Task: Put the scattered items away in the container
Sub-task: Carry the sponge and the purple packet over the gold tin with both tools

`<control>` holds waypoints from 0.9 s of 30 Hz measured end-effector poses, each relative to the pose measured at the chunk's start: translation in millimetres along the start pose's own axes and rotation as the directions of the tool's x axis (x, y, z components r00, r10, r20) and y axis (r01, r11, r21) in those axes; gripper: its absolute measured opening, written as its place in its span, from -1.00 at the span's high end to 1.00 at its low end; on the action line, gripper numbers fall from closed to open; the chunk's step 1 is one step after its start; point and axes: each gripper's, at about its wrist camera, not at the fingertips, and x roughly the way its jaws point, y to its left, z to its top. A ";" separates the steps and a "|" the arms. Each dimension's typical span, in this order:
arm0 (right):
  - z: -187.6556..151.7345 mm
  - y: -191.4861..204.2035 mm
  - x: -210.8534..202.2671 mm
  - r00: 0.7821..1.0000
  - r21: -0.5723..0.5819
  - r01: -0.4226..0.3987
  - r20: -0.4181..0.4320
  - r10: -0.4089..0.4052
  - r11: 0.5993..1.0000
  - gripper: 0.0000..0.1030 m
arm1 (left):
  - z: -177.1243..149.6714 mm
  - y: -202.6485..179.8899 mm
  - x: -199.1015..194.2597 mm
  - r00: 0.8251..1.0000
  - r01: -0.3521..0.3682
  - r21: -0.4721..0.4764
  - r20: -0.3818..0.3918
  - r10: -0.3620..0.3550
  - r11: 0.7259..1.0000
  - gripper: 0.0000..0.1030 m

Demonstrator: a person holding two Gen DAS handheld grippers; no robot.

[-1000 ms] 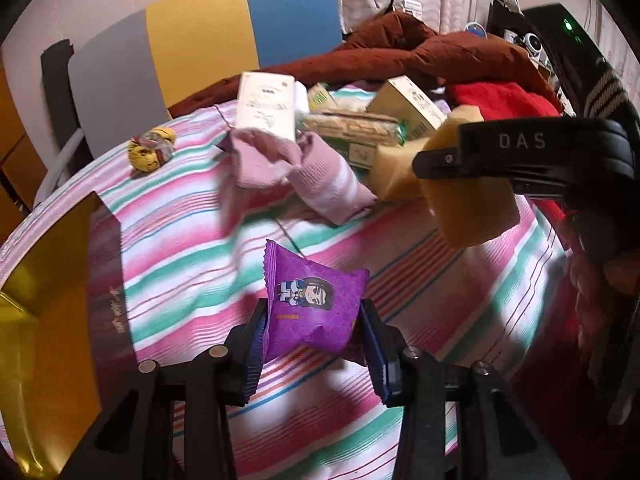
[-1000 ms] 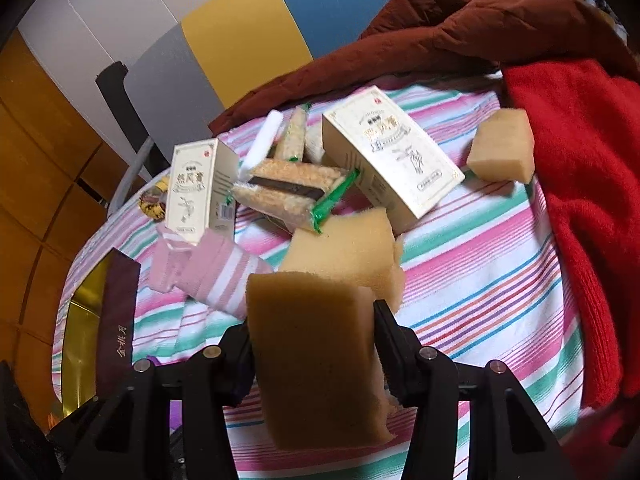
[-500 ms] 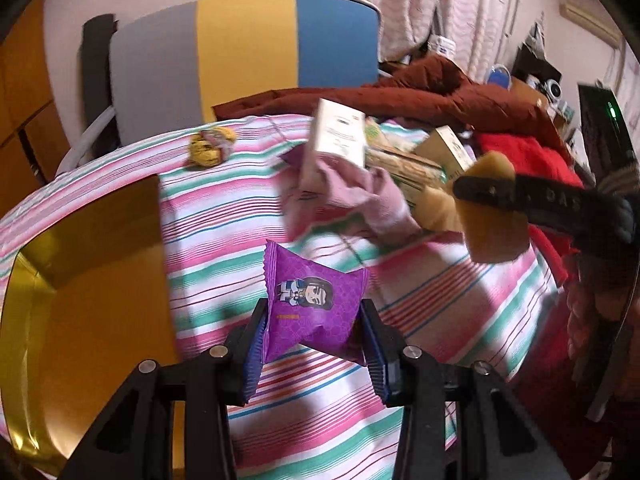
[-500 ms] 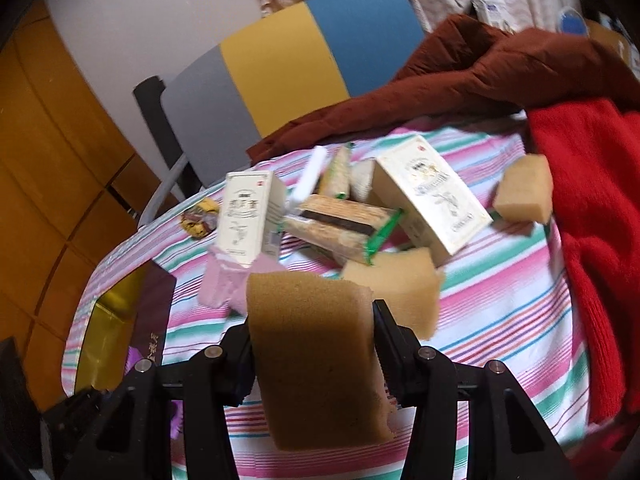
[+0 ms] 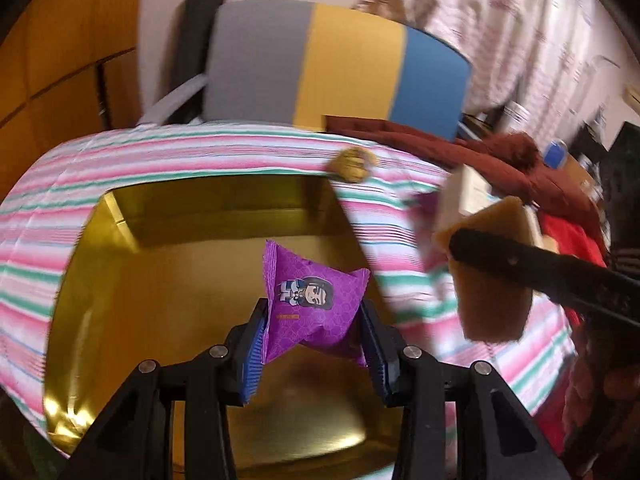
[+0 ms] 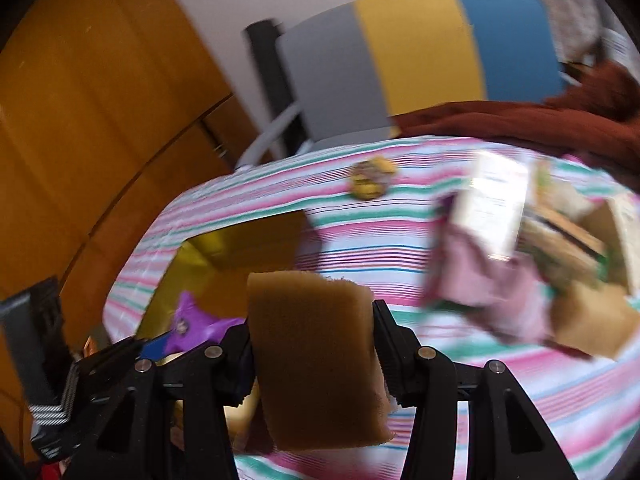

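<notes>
My left gripper is shut on a purple snack packet and holds it above the open gold box. My right gripper is shut on a tan sponge, to the right of the box; it also shows in the left wrist view. The packet shows in the right wrist view at lower left, over the box.
On the striped cloth lie a small yellow wrapped item, a white carton, a pink sock, a snack bar pack and another sponge. A grey-yellow-blue chair stands behind. Brown and red clothes lie at right.
Both grippers have swung left toward the gold box. The purple packet is now over the box's inside; the sponge has come close to its right edge.
</notes>
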 end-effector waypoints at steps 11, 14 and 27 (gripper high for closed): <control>23.1 80.8 121.4 0.970 -0.043 -0.079 -0.235 0.067 0.996 0.00 | 26.9 114.2 35.9 0.982 -0.173 -0.144 -0.097 0.160 0.974 0.16; 29.3 88.4 146.5 0.964 -0.040 -0.066 -0.261 0.053 0.997 0.00 | 34.2 133.4 42.5 0.981 -0.177 -0.187 -0.110 0.159 0.966 0.16; 57.3 91.3 203.8 0.963 0.203 -0.136 -0.203 0.177 0.970 -0.58 | 65.6 158.5 55.0 0.961 -0.269 -0.240 -0.133 0.243 0.933 0.13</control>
